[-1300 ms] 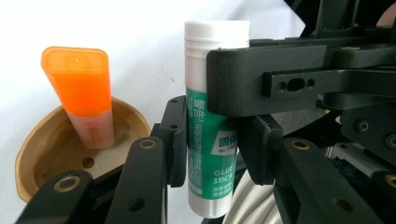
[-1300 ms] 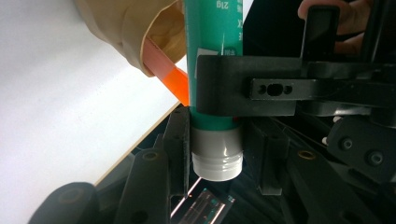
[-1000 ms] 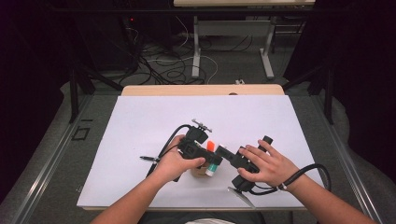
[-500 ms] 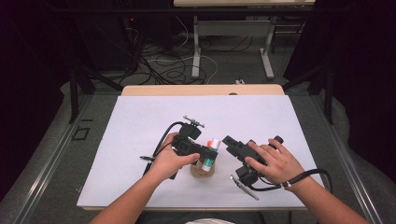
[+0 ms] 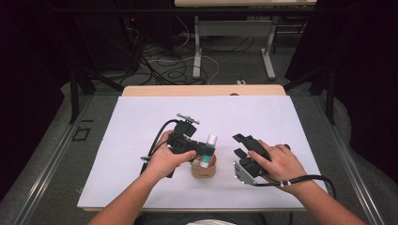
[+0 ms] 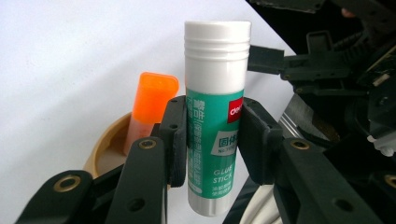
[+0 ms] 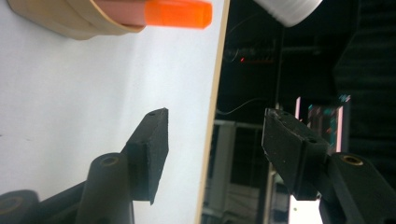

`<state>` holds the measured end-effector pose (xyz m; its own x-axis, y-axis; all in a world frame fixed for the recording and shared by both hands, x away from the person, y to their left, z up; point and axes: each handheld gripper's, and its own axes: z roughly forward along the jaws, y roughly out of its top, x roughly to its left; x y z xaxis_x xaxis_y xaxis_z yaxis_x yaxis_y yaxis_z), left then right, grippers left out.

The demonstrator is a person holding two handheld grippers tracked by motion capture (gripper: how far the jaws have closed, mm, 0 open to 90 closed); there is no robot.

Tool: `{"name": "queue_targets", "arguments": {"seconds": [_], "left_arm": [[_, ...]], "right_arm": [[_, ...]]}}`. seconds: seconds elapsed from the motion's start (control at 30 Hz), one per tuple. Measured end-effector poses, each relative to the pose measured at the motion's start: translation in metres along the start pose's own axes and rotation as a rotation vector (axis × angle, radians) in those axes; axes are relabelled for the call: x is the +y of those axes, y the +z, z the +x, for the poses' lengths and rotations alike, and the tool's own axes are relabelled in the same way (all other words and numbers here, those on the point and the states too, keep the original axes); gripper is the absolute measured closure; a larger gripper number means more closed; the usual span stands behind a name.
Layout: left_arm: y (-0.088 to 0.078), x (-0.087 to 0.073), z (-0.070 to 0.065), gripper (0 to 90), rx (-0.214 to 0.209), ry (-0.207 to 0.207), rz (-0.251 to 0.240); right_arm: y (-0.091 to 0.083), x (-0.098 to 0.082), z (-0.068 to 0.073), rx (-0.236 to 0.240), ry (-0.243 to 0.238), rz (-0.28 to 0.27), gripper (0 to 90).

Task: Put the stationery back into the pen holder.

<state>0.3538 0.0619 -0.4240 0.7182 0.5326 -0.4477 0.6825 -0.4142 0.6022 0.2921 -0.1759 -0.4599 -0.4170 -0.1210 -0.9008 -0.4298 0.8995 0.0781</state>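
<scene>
Two tools flank a wooden cup near the table's front edge: left tool clamps the upright glue stick directly above the cup, while right tool, just opened and empty, stands beside it.

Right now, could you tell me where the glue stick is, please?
In the high view the glue stick stands upright near the table's front centre, clamped in the left claw over the round tan holder, beside an orange-capped stick.

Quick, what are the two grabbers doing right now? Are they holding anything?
Left gripper: shut on the glue stick, held upright over the round wooden holder.
Right gripper: open, nothing between its jaws; they have just been opening.
</scene>
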Motion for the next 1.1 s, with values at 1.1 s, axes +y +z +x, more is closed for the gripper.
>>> {"name": "queue_targets", "arguments": {"seconds": [1.1], "left_arm": [[-0.011, -0.026, 0.026, 65.4, 0.082, 0.133, -0.275]], "right_arm": [[0.022, -0.024, 0.010, 0.245, 1.039, 0.029, 15.2]]}}
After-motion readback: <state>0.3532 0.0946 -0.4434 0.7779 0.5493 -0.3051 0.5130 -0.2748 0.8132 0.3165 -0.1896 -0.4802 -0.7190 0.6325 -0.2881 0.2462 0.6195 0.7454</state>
